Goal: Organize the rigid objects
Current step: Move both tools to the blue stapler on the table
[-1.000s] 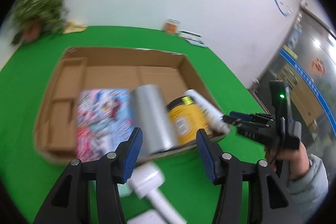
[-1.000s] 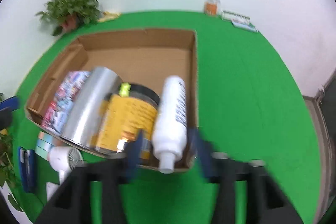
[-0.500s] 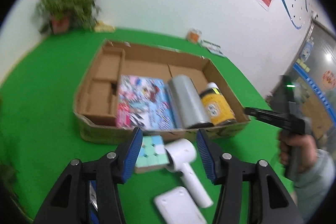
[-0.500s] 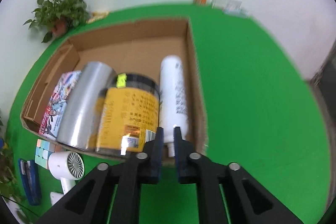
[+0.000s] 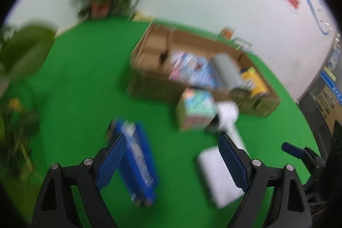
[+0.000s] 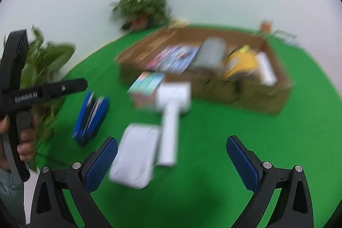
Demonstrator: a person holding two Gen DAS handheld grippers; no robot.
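Note:
My left gripper (image 5: 172, 161) hangs over the green mat, jaws opening, nothing pressed between them. A blue stapler (image 5: 136, 164) lies under its left finger and a flat white box (image 5: 218, 176) under its right. My right gripper (image 6: 172, 164) is opening wide and holds nothing; the white box (image 6: 135, 155) and a white handheld fan (image 6: 173, 112) lie just ahead of it. A pastel cube (image 6: 147, 87) sits against the cardboard box (image 6: 213, 89), which holds a colourful book (image 6: 173, 57), a silver cylinder (image 6: 210, 52), a yellow jar (image 6: 241, 61) and a white bottle (image 6: 266, 69).
Potted plants (image 6: 143, 8) stand at the mat's far and left edges. In the right wrist view a hand (image 6: 25, 138) holds the other gripper's black fingers (image 6: 64, 87) above the stapler (image 6: 90, 114). Bare green mat lies right of the fan. Both views are motion-blurred.
Both grippers pulled back from the cardboard box and swung left over the loose items. The right gripper went from shut to wide open; the left widened too. The bottle stays in the box.

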